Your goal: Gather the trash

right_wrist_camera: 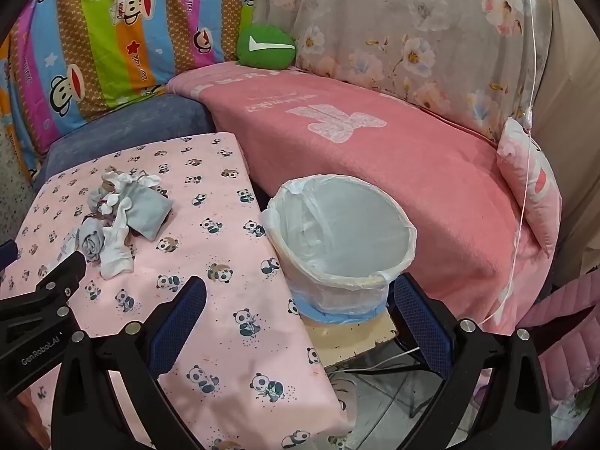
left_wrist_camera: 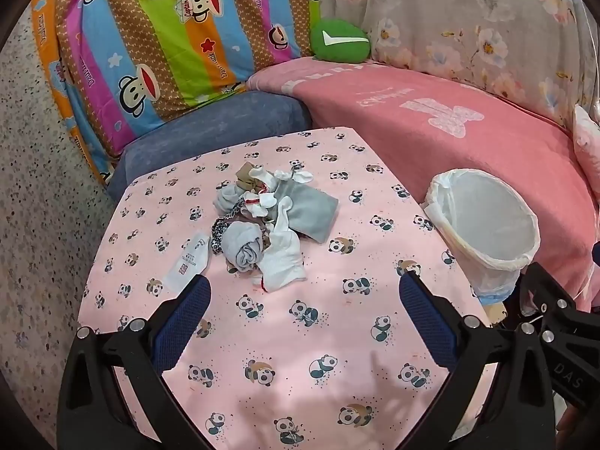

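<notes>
So we read this as the very start: nothing collected yet, as far as we can tell. Left tongs (left_wrist_camera: 303, 288) are spread wide and empty, hovering over the counter (left_wrist_camera: 300, 356) with its panda-print cloth. Right tongs (right_wrist_camera: 300, 292) are also spread wide, nothing between the pads.

Task stuff: a pile of socks and scraps (left_wrist_camera: 270, 221) sits on the counter just ahead of the left tongs, roughly centred between its fingers. We see grey and white socks, a leopard-print strip and a brownish bit, all tangled together. A small paper label (left_wrist_camera: 187, 262) lies flat just beside the pile, close to the left finger of the left tongs. From the right tongs the same pile is well off to the left and ahead.

Container: one trash bin (right_wrist_camera: 390, 281) lined with a white plastic bag, standing off the counter's edge, directly ahead of the right tongs and touching distance from its right finger by our judgement. Inside we see only the liner, no trash.

Left to do: everything, meaning pick up the label and whatever counts as trash, then drop it in the bin.
</notes>
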Tool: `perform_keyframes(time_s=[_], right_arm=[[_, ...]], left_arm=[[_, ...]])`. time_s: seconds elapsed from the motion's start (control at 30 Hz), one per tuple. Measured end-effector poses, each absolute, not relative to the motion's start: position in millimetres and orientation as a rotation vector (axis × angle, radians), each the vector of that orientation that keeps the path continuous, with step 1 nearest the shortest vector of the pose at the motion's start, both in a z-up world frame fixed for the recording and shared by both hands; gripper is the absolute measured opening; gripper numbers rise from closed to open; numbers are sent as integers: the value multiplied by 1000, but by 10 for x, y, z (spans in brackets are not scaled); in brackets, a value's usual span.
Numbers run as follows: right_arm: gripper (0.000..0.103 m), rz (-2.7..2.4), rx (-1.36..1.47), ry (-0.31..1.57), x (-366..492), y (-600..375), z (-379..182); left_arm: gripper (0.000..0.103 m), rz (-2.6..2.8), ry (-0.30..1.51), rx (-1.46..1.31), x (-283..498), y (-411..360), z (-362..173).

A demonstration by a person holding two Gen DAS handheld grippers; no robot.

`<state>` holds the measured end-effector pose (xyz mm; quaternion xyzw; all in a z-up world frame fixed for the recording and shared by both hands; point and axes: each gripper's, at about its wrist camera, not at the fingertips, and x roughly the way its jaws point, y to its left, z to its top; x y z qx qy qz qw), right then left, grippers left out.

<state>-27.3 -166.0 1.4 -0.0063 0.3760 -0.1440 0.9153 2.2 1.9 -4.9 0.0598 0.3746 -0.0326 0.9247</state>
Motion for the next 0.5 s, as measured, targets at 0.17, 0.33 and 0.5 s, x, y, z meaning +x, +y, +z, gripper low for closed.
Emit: perform_keyframes(time_s=[0.17,0.33,0.5], right_arm=[[98,-300,-17,777,-254,-1616,8],[98,-303,-21,778,-231,-1599,15],[98,-300,-25,782,-211,-1600,-7]], left_arm=[[96,-69,769,118,18,29,-39],[96,-69,776,116,30,30,-50],[96,-68,779,117,31,23,-59]])
